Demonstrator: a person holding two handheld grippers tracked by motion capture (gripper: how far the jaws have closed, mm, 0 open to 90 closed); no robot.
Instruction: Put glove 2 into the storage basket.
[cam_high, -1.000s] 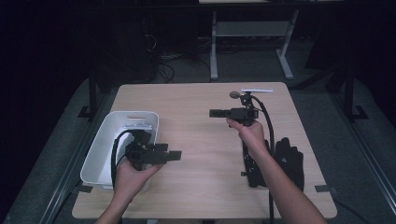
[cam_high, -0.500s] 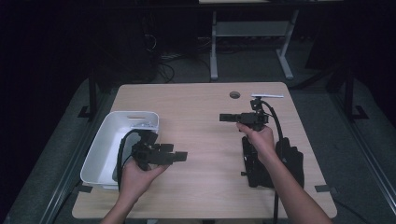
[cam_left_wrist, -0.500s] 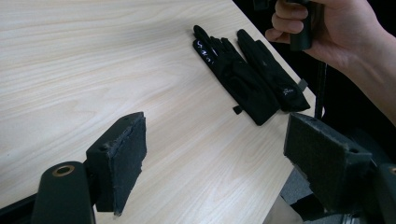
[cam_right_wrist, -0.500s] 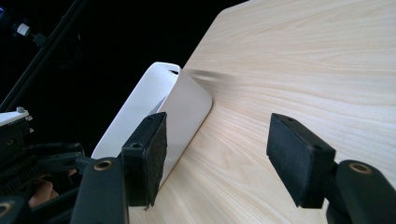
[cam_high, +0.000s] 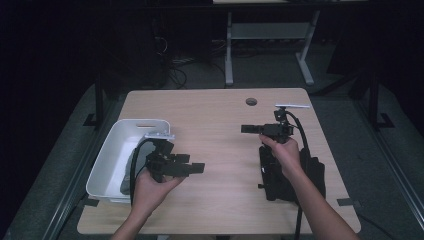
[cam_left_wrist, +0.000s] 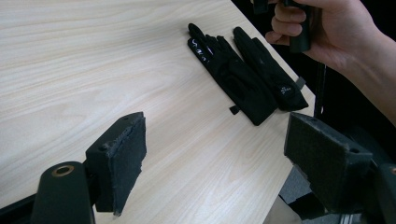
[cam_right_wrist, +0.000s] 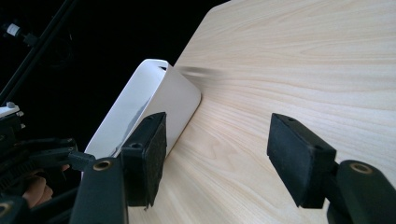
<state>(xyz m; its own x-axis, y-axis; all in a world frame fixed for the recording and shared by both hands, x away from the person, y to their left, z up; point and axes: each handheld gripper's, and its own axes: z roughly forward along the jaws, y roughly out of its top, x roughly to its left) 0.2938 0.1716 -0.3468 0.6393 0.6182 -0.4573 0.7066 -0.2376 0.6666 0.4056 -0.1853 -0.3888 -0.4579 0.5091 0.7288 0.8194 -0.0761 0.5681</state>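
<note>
**Two open grippers, a pair of black gloves waiting at the table's right edge**

Nearest the person, the left gripper (cam_high: 192, 169) hovers low over the wooden table (cam_high: 210, 115) beside the white bin (cam_high: 107, 160), its jaws spread with nothing between them; in the left gripper view the dark pads (cam_left_wrist: 126, 154) frame bare wood. To the right, the black gloves (cam_left_wrist: 247, 74) lie flat side by side, just inside the table edge, partly under the person's right forearm in the high view. Farther up, the right gripper (cam_high: 250, 129) is held level above the table, jaws also standing wide and empty, pointing across toward the bin (cam_right_wrist: 154, 102).

The gloves look light, soft and limp; they would likely fold and drape when lifted, and thin fabric lying flat gives little to bite. A pinch at the cuff or across bunched fingers seems the safest hold.

The bin's inside is mostly hidden; something dark lies in it, unclear what. White marks on one glove are too small to read.
</note>
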